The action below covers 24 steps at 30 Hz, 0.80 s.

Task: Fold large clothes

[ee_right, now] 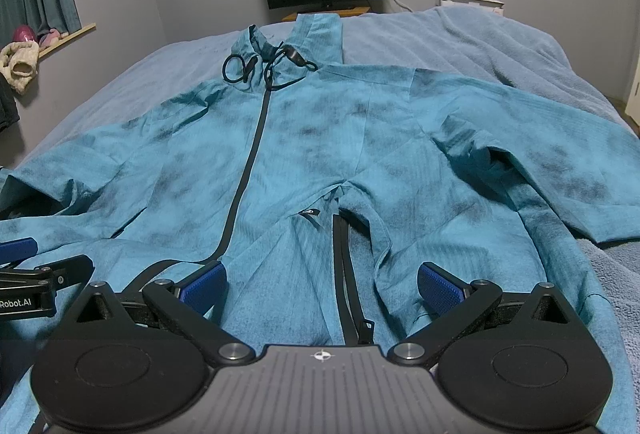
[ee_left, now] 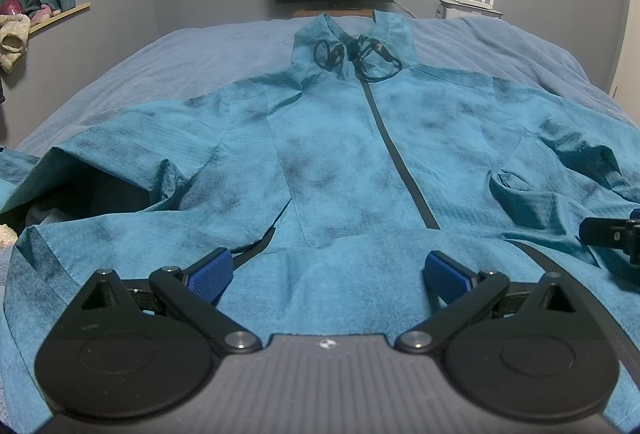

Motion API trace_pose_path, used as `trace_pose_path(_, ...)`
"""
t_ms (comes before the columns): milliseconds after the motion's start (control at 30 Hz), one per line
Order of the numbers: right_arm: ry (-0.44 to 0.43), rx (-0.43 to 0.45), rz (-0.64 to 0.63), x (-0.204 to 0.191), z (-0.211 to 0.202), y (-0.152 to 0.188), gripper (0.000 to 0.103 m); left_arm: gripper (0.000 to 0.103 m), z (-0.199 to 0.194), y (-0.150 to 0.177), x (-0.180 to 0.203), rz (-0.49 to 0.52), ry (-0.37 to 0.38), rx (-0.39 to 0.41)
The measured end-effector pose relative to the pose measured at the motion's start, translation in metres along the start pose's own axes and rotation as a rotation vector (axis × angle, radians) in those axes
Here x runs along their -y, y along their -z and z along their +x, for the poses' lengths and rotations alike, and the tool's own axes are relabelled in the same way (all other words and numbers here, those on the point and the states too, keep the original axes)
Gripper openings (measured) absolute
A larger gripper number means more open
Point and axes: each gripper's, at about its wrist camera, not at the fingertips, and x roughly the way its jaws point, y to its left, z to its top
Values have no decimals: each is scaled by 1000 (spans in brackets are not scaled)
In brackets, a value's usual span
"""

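One teal jacket lay face up across the bed, collar far ahead of both claws, sleeves spread outward (presumably flattened for folding). The left gripper and right gripper hovered over its near hem, jaws wide apart, holding nothing. No containers were visible.
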Motion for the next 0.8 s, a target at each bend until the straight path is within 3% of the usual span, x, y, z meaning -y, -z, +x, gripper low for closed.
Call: trace_pose_path(800,1,-3,1,0,2,0,103,103,0,0,0,0,1,-1)
